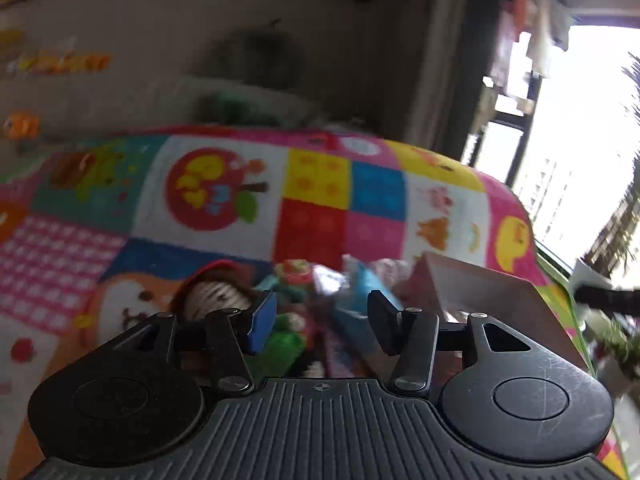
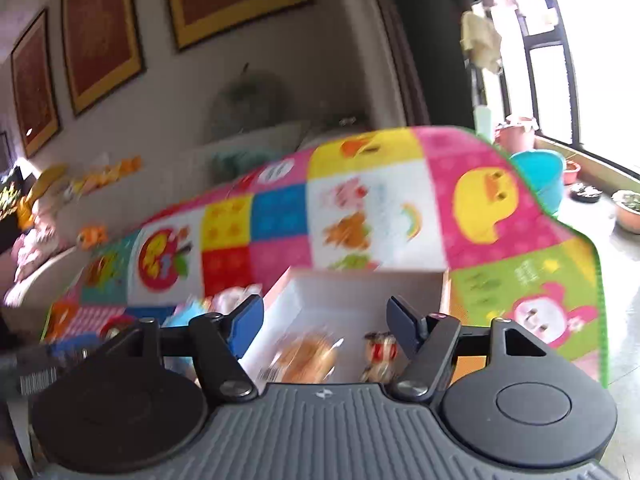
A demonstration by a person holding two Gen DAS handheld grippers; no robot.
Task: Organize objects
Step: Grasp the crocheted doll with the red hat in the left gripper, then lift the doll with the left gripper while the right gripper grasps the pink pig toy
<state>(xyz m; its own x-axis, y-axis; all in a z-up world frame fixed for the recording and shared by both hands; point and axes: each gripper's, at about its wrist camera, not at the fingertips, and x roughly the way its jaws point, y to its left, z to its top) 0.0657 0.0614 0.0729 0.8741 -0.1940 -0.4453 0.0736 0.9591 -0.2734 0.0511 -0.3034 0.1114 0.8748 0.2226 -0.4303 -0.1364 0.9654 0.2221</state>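
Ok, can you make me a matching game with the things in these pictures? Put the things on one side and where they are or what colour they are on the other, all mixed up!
Things:
1. box
2. wrapped bun
3. yellow duck picture
4. right gripper

Matches:
A. printed on a pink square of the mat
B. open, nothing between its fingers
C. lying inside the box
D. white inside, standing on the colourful mat

Pairs: 1-D, 2-C, 3-A, 4-B
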